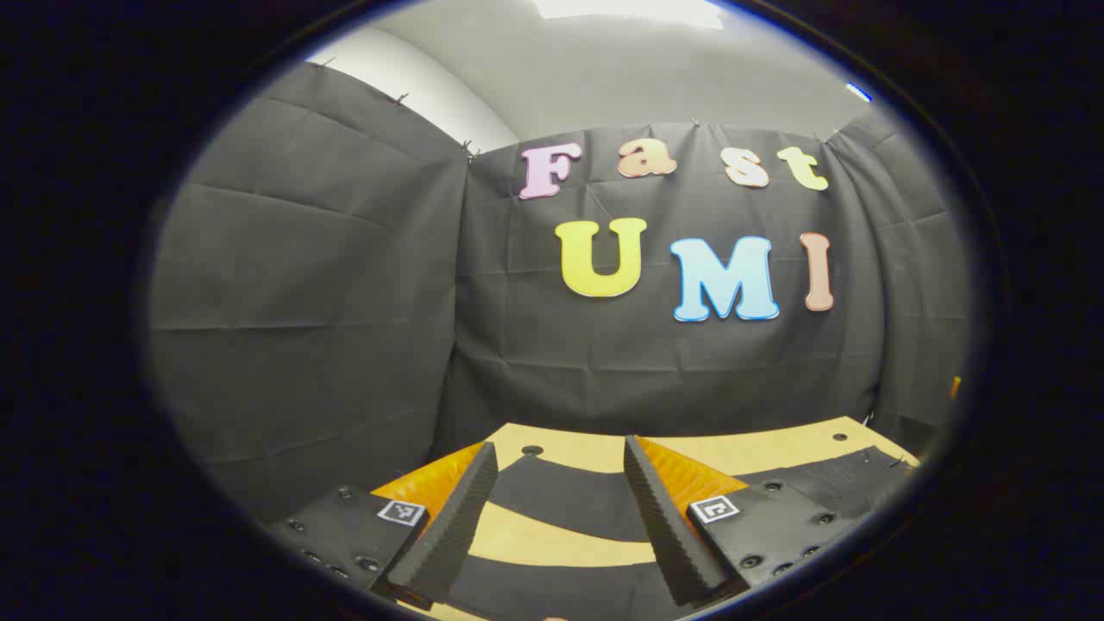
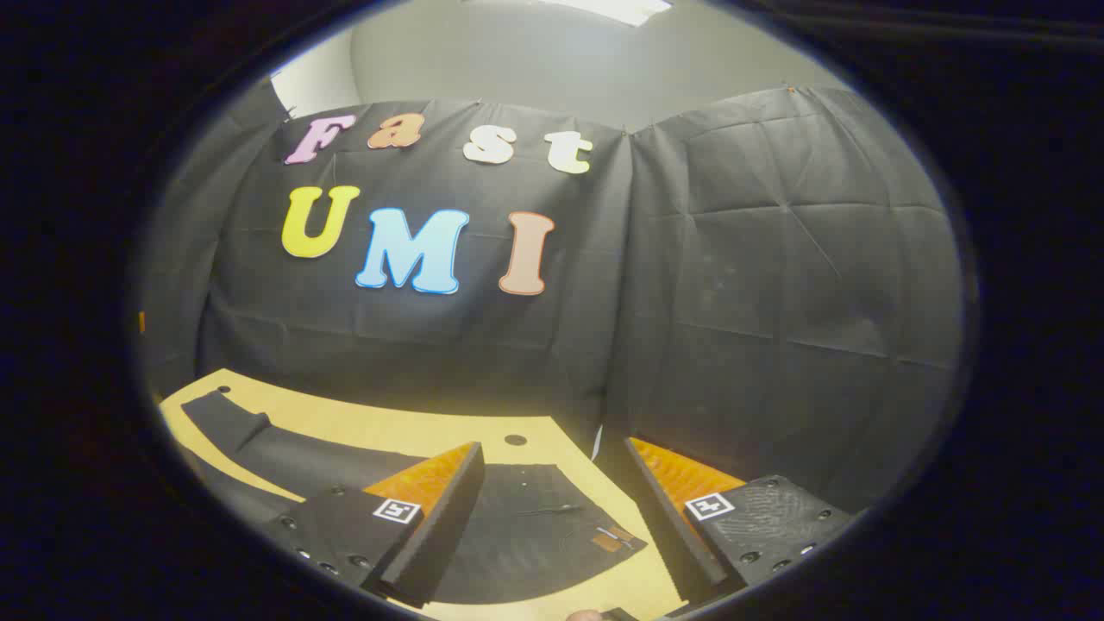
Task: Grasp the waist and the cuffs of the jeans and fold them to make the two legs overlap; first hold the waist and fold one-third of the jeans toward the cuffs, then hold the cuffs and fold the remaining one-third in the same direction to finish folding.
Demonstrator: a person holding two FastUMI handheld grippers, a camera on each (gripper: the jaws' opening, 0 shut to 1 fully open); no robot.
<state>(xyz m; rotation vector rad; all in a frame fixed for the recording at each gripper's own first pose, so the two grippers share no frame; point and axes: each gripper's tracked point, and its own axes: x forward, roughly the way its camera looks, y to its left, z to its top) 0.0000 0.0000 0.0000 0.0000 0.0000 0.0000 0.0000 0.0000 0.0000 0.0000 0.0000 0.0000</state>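
Jeans (image 2: pixel 526 526): dark, laid flat on the bench (image 2: pixel 414 431). In the right gripper view we found the waist end, with a small tan patch near its edge, lying between and below the fingers (image 2: pixel 431 517); a leg ran off toward the left of that view along the bench. In the left gripper view we found the jeans (image 1: pixel 561 504) as two dark bands across the bench (image 1: pixel 742 448), bare top showing between them, and a further dark stretch of cloth at the right.

Left gripper (image 1: pixel 561 483): fingers (image 1: pixel 664 517) spread wide apart, holding nothing, poised above the jeans. We could not tell whether the tips touched the cloth.

Right gripper (image 2: pixel 556 492): fingers spread wide apart, holding nothing, poised above the waist end near the bench's far right corner.

Bench: pale yellow-brown top with small dark holes near its far edge.

Wall (image 1: pixel 345 302): black cloth, creased, hung by clips behind the bench and round both sides. Above it we noted a pale ceiling (image 1: pixel 604 60) with a bright light panel.
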